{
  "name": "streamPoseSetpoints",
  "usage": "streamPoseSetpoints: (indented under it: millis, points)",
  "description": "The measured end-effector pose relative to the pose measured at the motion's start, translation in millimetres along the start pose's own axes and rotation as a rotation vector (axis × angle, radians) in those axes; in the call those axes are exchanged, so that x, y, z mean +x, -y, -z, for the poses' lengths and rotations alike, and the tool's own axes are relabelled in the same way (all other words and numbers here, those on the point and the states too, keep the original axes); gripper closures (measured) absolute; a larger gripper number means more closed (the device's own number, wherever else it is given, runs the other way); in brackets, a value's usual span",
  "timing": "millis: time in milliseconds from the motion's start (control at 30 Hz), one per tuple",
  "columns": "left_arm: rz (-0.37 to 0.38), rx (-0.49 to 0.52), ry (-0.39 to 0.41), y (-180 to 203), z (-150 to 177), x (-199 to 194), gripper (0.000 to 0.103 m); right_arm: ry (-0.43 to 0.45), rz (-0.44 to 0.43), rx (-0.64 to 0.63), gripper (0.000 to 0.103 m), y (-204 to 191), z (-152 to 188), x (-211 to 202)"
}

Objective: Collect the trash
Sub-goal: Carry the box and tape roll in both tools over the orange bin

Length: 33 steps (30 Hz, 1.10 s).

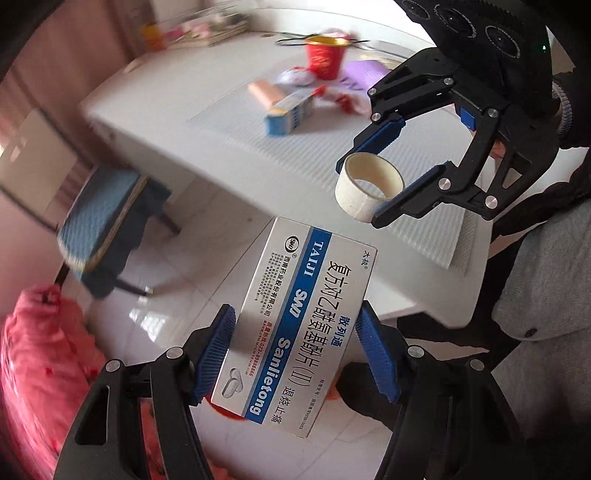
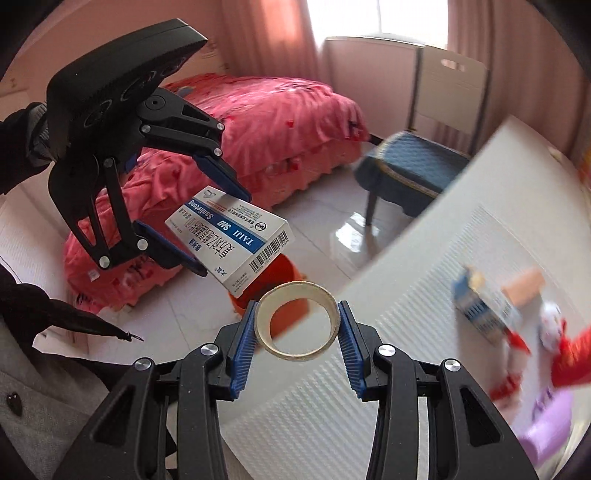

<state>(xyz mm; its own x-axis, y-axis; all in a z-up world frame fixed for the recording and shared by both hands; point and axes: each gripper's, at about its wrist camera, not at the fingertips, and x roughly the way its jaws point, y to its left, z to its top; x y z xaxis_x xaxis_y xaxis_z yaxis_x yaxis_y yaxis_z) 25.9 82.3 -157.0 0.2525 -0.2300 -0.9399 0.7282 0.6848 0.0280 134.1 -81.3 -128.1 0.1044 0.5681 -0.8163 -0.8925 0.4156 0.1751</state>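
Medicine box (image 1: 295, 325) pinched by left tool (image 1: 295, 354); only right view shows tape core (image 2: 297, 320) over orange bin (image 2: 284, 295).

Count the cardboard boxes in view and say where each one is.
2. One medicine box is clamped in the left gripper above the floor; a blue-and-white box lies on the white table. Others may be hidden.

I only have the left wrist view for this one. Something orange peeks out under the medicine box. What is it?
Observer: An orange bin standing on the floor, seen in the right wrist view beneath the medicine box.
Operator: Is the tape core gripped squarely?
Observer: Yes. The right gripper pinches the empty tape roll from both sides, its hole facing the camera.
Operator: Anything behind the box?
Observer: A bed with a pink-red cover, and a curtained window beyond it.
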Motion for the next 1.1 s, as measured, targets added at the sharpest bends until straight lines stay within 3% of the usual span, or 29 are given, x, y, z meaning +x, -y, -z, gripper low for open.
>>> streamPoseSetpoints:
  millis: [333,533,667,833,1100]
  points:
    - [-0.038,-0.276,-0.021,-46,90,11,0.035,-0.061,-0.149,-0.167,0.061,-58,-68,90]
    - [-0.022,-0.400,-0.025,-85,131,32,0.035,-0.106,-0.184,-0.178,0.061,-86,-101,153]
    - [-0.005,-0.450,-0.035,-111,152,54,0.035,-0.165,-0.186,-0.163,0.061,-93,-119,221]
    - [0.022,-0.496,-0.037,-139,174,91,0.035,-0.228,-0.163,-0.146,0.061,-87,-126,286]
    - [0.072,-0.554,-0.072,-172,202,154,0.035,-0.334,-0.152,-0.173,0.061,-67,-108,379]
